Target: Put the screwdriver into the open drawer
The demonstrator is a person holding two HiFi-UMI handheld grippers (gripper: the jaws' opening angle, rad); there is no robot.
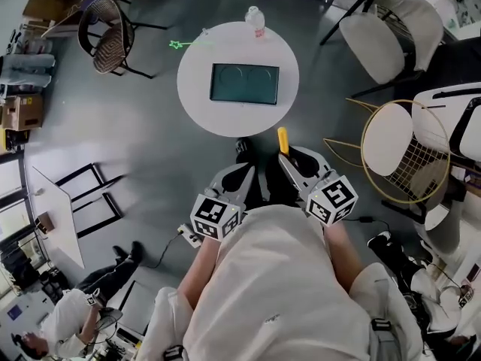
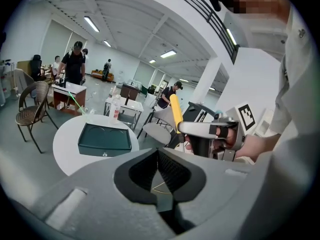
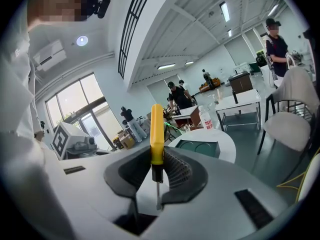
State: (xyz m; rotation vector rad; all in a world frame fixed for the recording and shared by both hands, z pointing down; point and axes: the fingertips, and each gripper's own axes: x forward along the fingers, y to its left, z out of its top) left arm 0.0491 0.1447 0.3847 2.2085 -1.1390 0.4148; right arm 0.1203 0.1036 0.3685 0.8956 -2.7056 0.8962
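One screwdriver [image 3: 156,131] pinched upright between right gripper [image 3: 156,168] jaws — left gripper [image 2: 159,173] jaws together.

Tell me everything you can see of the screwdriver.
The screwdriver has a plain yellow handle, plastic by its look, a dark collar and a thin metal shaft. The tongs of the right gripper are shut on the lower handle. The handle sticks out past the tong tips, away from the person; the shaft points back toward the gripper body. Nothing else touches it.
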